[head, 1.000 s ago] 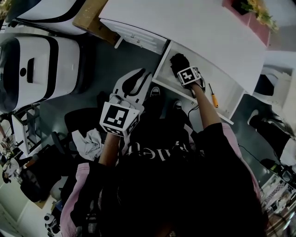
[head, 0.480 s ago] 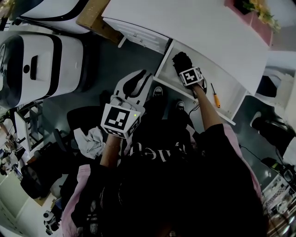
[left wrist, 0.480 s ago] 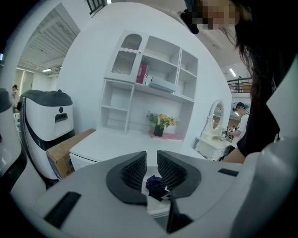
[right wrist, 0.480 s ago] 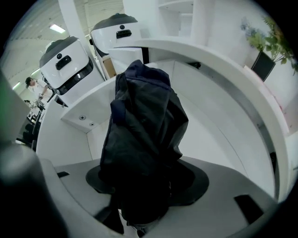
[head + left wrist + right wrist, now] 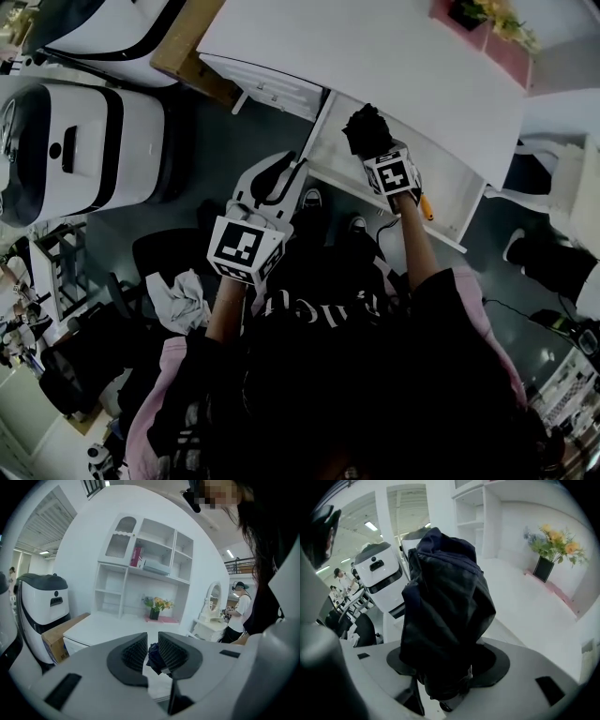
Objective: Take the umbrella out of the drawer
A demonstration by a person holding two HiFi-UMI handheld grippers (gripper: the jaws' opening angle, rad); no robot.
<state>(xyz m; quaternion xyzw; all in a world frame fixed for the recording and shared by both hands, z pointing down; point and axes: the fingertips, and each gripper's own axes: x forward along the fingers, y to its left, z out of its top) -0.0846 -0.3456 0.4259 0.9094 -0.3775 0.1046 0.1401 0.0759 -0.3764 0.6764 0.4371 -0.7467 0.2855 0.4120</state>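
While my right gripper (image 5: 446,670) is clamped tight on the dark bundled umbrella (image 5: 445,602), held over the open drawer (image 5: 448,195), the fabric buries the jaw pads (the umbrella's lower end is hard to make out). My left gripper (image 5: 152,645) hangs just outside the drawer's front, empty, with its jaws a narrow slit apart.

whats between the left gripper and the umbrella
Head view: only the white drawer's side wall separates the left gripper from the dark folded fabric umbrella.
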